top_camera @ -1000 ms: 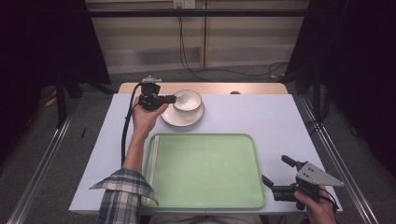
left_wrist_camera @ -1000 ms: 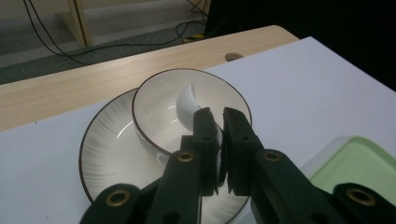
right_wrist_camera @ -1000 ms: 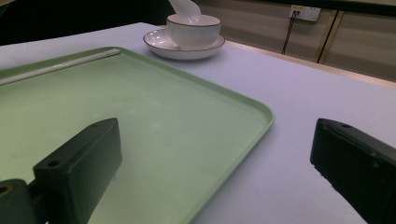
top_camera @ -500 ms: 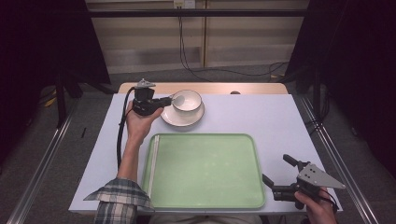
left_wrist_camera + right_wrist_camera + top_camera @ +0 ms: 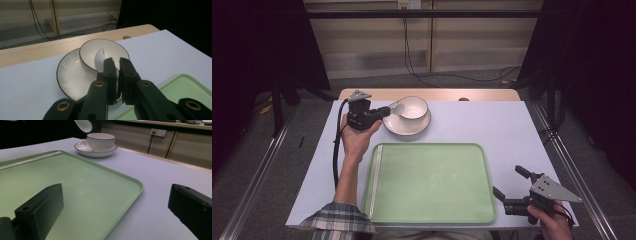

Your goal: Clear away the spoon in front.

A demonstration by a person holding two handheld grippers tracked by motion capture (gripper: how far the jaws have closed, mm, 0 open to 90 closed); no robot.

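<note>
White-topped table [image 5: 512, 130], green tray [image 5: 432, 185] near front, saucer [image 5: 404, 127] behind it

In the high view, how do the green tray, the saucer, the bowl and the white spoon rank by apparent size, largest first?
1. Green tray, by far the largest.
2. Saucer.
3. Bowl, narrower than the saucer under it.
4. White spoon, smallest; the left hand-held gripper hides part of it.
</note>
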